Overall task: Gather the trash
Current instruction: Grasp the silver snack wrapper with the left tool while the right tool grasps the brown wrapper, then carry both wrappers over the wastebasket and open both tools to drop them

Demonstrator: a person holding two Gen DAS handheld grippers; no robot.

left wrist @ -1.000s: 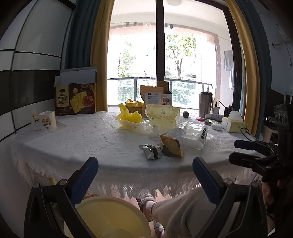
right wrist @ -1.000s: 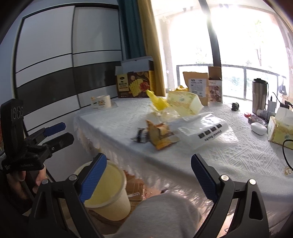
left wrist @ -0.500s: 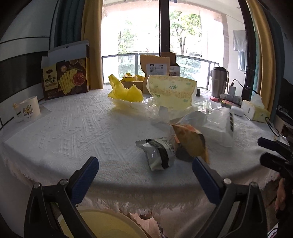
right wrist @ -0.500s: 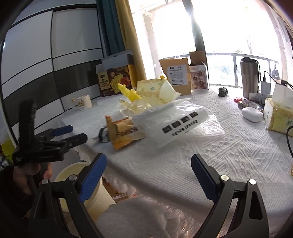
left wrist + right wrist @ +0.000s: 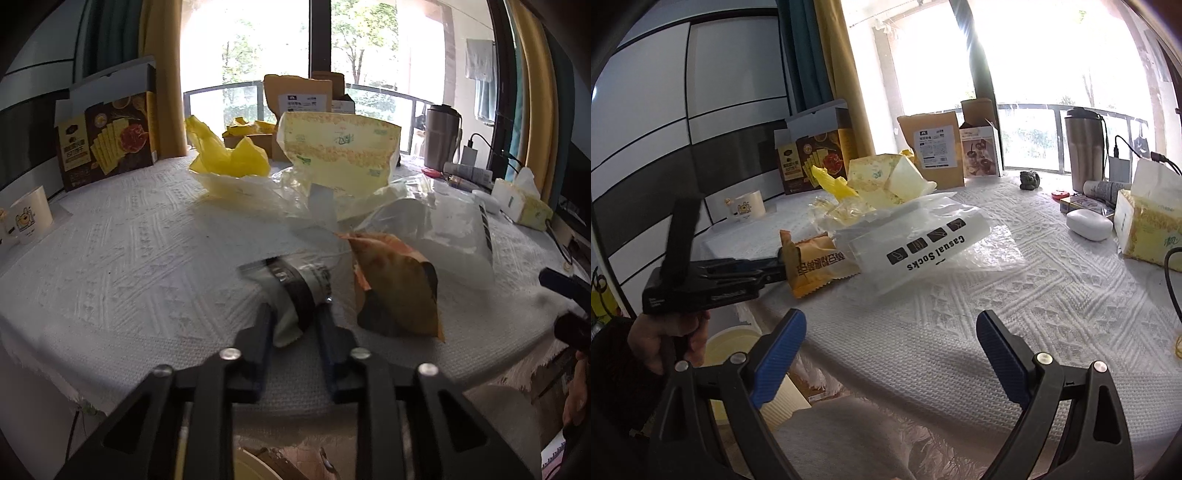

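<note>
Jaws on silver wrapper (image 5: 295,291) (left gripper (image 5: 293,325))

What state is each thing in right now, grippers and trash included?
left gripper: jaws just closed, pinching the silver wrapper
silver wrapper: lying on the table, near end gripped
right gripper: open, empty, above the table edge
orange snack wrapper: crumpled, on the table
socks bag: flat, on the pile
cracker box: upright, lid flap open
steel tumbler: upright, lidded
mug: upright
</note>
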